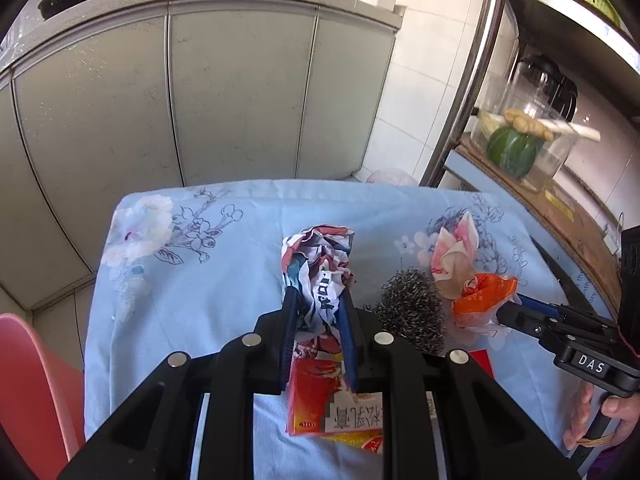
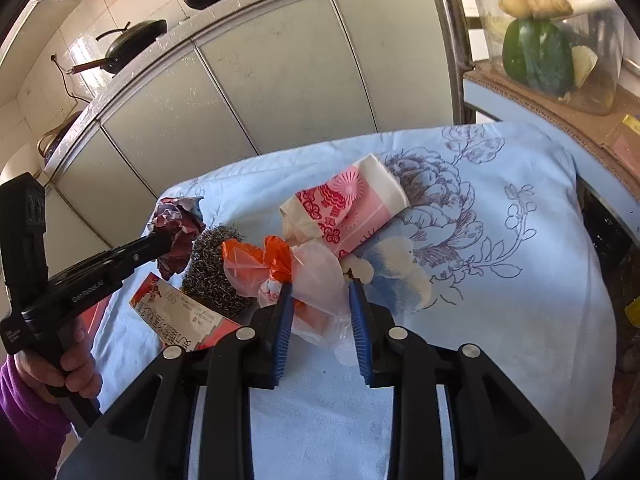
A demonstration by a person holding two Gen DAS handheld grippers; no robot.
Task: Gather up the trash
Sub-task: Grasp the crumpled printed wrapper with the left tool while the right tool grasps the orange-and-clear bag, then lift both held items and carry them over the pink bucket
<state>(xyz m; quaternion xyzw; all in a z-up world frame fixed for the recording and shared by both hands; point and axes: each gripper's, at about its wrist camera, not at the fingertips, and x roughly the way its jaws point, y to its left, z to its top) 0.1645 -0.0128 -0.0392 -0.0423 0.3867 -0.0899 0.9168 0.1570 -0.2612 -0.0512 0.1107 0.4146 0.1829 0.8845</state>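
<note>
Kitchen, grey cabinet doors behind, pans on the counter above them. Desk covered by a light blue floral cloth; pink chair edge at far left.

Left to right on the cloth: crumpled printed paper wad, clamped between the blue pads of the left hand-held gripper, pads pressing into both sides of it. Under and just in front of that gripper, a flat red-and-white carton with printed characters, lying on the cloth. Just right of the wad, a steel wool scourer, touching the carton's edge. Next, an orange and clear plastic bag, bunched up, sitting between the fingers of the right hand-held gripper; left pad touches the plastic, right pad looks barely at it, so a firm grip cannot be told. Behind the bag, a squashed pink-and-white paper cup, on its side, touching the bag.

Far right: shelf with a clear jar holding a green vegetable and ginger. Person's hand in purple sleeve grips the left handle.
</note>
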